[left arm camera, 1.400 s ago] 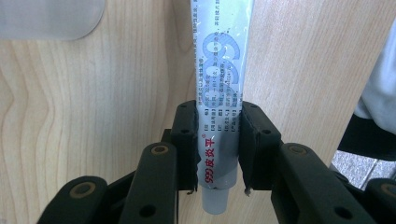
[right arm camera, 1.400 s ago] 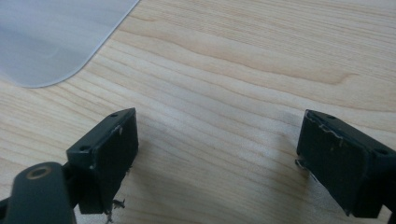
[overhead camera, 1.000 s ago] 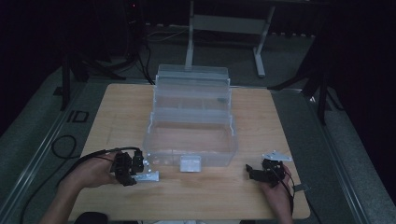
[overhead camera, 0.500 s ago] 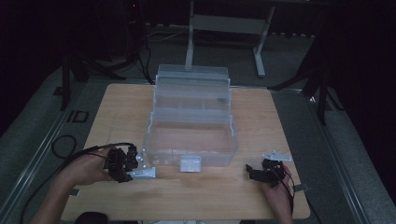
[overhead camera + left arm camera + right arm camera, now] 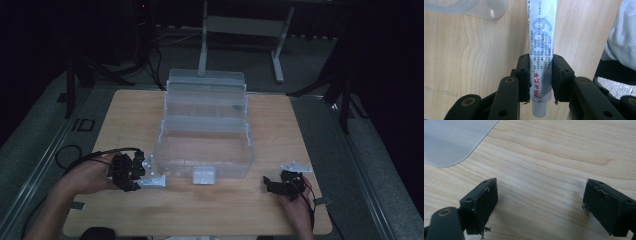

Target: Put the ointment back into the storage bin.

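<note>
Silver tube clamped in left tool, cap toward camera.

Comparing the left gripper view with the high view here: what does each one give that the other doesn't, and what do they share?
Left gripper view alone: the print on the tube, blue 999 digits and red characters, its white cap pointing toward the camera, and both pads pressed on its sides. High view alone: the whole clear plastic box with its lid up, the right gripper resting near the table's front right, and the floor and stands behind. Shared: the left gripper clamped on the tube over the wooden table, beside the box's front left corner.
</note>
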Demonstrator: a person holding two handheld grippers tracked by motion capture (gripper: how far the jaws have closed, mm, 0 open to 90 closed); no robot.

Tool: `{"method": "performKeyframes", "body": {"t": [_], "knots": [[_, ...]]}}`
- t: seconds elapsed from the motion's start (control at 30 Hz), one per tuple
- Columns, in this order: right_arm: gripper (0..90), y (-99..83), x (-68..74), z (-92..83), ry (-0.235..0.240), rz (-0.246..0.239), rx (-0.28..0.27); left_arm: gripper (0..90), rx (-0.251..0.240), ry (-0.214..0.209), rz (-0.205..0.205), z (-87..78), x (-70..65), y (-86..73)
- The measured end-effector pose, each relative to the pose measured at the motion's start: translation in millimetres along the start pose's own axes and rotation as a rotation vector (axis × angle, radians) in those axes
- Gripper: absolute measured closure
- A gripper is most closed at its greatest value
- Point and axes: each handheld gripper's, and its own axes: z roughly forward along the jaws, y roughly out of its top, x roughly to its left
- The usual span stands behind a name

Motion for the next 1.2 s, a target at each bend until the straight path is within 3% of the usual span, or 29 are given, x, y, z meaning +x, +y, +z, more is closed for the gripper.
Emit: {"method": "performKeyframes", "body": {"t": [1.2], "knots": [[12.4,0.0,0.0,0.0,0.0,0.0,0.0,70.5,-0.013,0.024,0.015,-38.2,15.2,7.8]]}}
